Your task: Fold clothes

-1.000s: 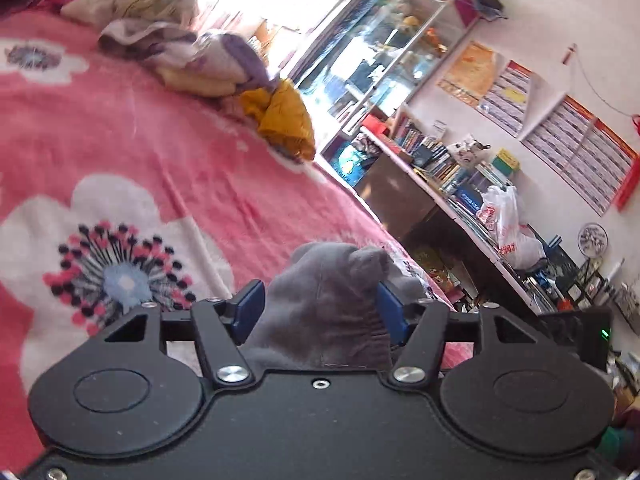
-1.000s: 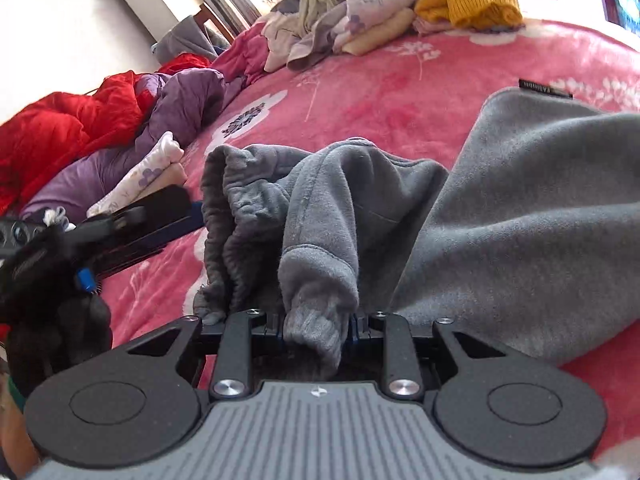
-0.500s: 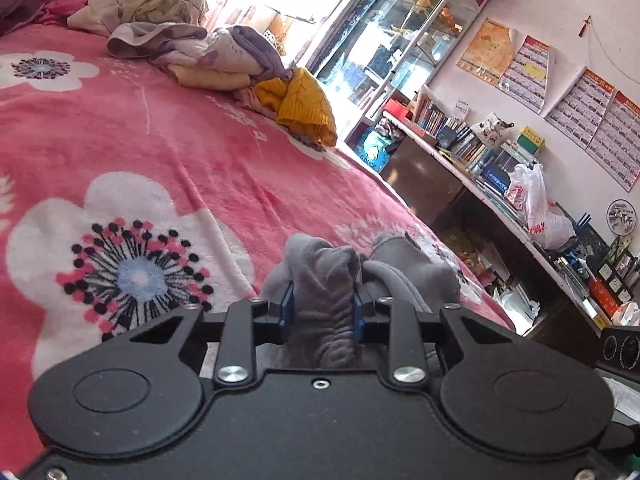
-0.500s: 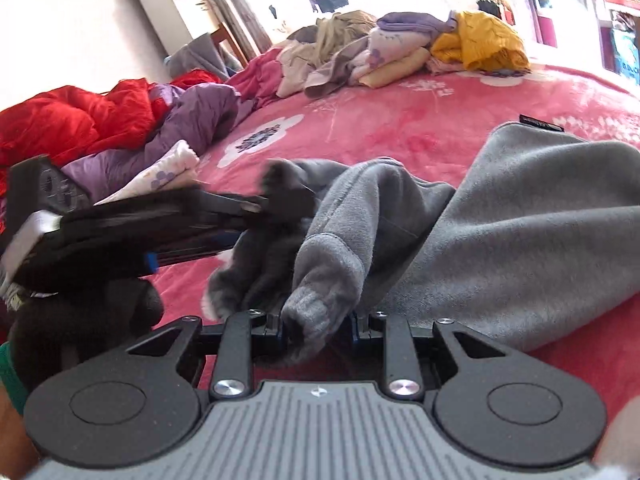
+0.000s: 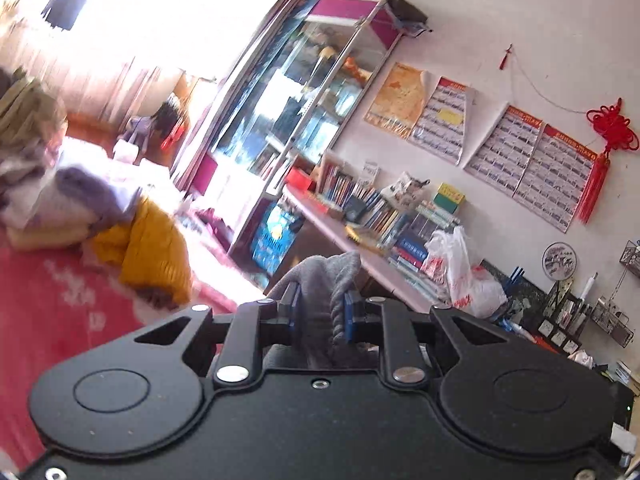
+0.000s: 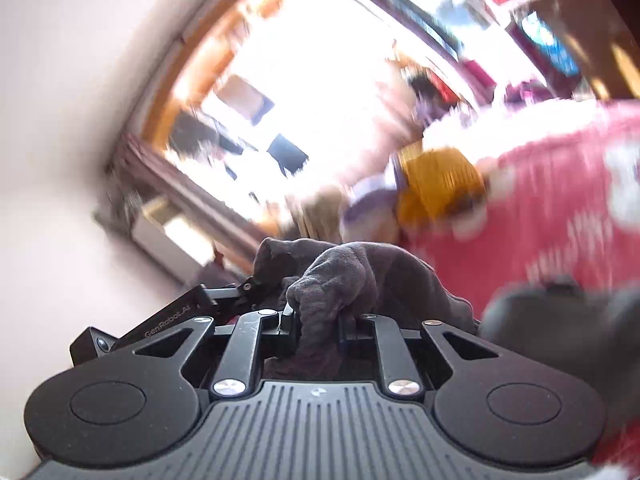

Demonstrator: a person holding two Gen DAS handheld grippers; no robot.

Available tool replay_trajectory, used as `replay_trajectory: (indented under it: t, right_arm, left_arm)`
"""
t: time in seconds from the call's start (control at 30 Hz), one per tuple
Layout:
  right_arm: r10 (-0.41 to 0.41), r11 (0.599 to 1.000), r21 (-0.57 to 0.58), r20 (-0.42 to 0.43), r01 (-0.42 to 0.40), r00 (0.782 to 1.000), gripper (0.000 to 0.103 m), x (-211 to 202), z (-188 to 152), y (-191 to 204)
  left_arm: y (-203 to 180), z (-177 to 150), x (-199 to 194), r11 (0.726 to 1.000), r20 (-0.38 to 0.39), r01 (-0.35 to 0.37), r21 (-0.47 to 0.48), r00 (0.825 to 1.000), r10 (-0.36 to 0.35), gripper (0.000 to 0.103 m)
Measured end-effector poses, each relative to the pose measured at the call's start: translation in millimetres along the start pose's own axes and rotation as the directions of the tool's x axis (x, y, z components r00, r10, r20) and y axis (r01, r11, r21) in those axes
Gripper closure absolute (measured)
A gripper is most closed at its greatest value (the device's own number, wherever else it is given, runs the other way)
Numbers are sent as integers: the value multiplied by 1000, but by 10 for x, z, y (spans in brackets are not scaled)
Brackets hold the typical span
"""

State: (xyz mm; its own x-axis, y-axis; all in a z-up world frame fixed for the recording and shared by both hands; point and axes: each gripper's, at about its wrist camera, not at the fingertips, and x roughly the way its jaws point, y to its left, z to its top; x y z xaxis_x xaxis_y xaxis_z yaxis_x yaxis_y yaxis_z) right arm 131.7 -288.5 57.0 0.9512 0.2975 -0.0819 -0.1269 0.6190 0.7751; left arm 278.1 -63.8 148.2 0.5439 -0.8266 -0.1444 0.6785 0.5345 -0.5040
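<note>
A pink bed (image 5: 48, 320) fills the left of the left wrist view and the right of the right wrist view, both blurred. On its far side lies a heap of clothes (image 5: 52, 200) with a yellow garment (image 5: 152, 252) at its near right edge; the same yellow piece (image 6: 440, 184) shows in the right wrist view. Right of the bed stands a glass cabinet (image 5: 304, 112), and beyond it a shelf of books (image 5: 372, 212) runs along a wall hung with calendars (image 5: 520, 160). The grey garment (image 5: 324, 276) is off the bed, raised between the two tools. The left gripper (image 5: 320, 312) is clenched on a bunched fold of it, the cloth standing up past the blue pads and pointing away from the camera. The right gripper (image 6: 316, 320) is likewise clamped on a bunched end of the grey cloth (image 6: 340, 272), which humps up and trails to the right and down. The garment's long axis cannot be told, since most of it hangs out of sight. The left tool shows just left of the right one, close beside it.
</note>
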Motion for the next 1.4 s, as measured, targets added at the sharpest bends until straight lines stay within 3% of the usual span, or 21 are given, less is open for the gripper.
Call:
replay_trajectory:
  t: [0.13,0.23,0.33,0.5,0.63,0.73,0.83,1.07,1.13,1.17,1.2,1.27,1.4]
  right_arm:
    - [39,995,-99,199,-19,979,84,-162,827,367]
    - [70,978,-207,282,-10,957,85,-361,1100,570]
    - [75,959,-284,295,12,953,85,-430,1018,622]
    - [-21,983,-176,176,52,984,84,-230,186,157]
    - [-87,992,-99,-37,83,995,84,119,-679,-132]
    - [-122,992,-64,-196,111,973,84,364,-1351,-287]
    - [-135,986,-138,-310,96,941,84,518,-1995,-84]
    - [-159,967,-249,-446,48,881,84,1034,-2641,243]
    - [-153,967,-254,-462,35,874,84,1171,-2776,352]
    - [-148,967,-253,-469,28,871,84,1232,-2838,417]
    - [-144,967,-253,-475,22,868,84,1293,-2899,481]
    - [-138,967,-253,-496,10,857,84,1414,-3018,574]
    - [-131,967,-253,-544,-13,829,81,1654,-3251,729]
  left_arm:
    - [-384,632,151,997,94,65,37,993,-69,85]
    - [-278,476,108,998,72,55,26,996,-56,85]
    - [-171,319,65,999,49,44,15,998,-45,85]
    - [483,-382,-126,997,-86,-46,-54,995,41,86]
    - [990,-719,-566,983,-51,-82,-161,996,75,86]
    - [1371,-973,-895,965,-27,-107,-241,994,103,90]
    - [1751,-1226,-1225,939,-5,-127,-320,991,133,90]
    - [2639,-1817,-1993,853,34,-163,-496,978,207,91]
    - [2893,-1986,-2213,822,43,-170,-544,972,229,91]
    - [2981,-1987,-2311,810,46,-174,-561,970,241,91]
    - [2916,-1664,-2356,816,46,-188,-546,966,253,91]
    - [3000,-1576,-2448,827,17,-250,-504,954,299,91]
    - [3162,-1535,-2562,806,-25,-369,-462,914,405,91]
